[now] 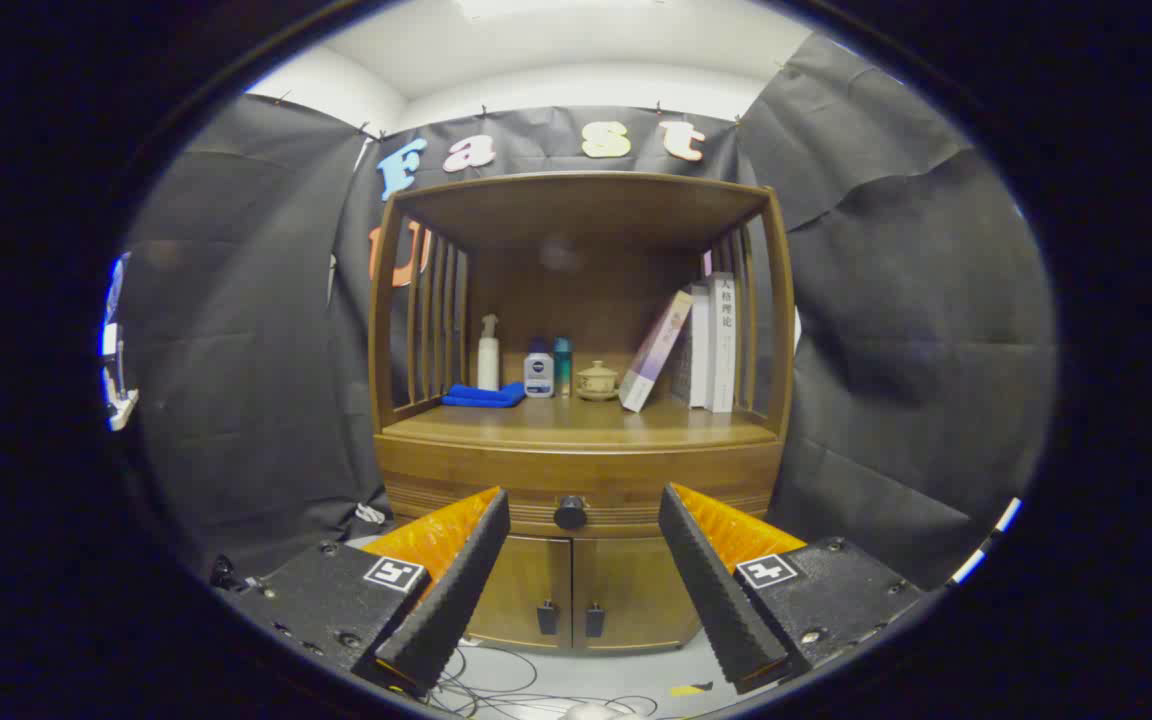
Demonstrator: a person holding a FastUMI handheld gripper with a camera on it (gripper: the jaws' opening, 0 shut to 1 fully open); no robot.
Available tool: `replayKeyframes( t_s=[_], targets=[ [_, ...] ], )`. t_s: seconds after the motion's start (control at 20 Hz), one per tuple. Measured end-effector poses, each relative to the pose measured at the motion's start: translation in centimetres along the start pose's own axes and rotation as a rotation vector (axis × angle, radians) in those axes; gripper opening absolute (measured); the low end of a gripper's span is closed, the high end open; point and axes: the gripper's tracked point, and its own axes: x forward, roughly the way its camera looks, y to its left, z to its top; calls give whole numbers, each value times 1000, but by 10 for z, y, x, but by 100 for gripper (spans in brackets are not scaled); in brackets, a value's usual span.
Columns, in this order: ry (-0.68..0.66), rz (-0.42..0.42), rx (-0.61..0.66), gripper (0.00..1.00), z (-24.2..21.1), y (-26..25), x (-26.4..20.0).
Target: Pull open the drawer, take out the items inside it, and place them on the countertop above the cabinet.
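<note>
A brown wooden cabinet [576, 470] with a slatted open shelf above and two lower doors stands against the black cloth wall, straight ahead of the gripper. Its shut wooden drawer [496, 478] runs across the front just under the countertop [576, 422], so whatever lies inside it is hidden. The gripper [584, 532] hangs in front of the cabinet with its fingers spread wide and nothing between them but air; the drawer's round dark knob [571, 513] sits beyond them, centred in the gap and apart from both tips. On the countertop, at the right, upright white books [715, 343] stand with a pale pink book [656, 350] leaning against them. At the left lies a folded blue cloth [484, 396], with a white spray bottle [488, 353] behind it. Between these stand a white-and-blue bottle [539, 374], a slim teal bottle [562, 366] just beside it, and a small beige lidded ceramic cup [597, 381]. Loose cables [496, 680] trail on the floor below the doors.
</note>
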Motion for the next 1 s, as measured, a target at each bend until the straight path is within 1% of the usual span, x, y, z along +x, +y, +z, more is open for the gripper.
replayKeyframes(
  t_s=[0.25,0.7,1.0],
  targets=[
    [-5,-14,-1,98,2,-13,0],
    [-12,-9,-7,98,9,-9,-3],
    [-5,-13,-6,99,-5,-8,15]
  ],
)
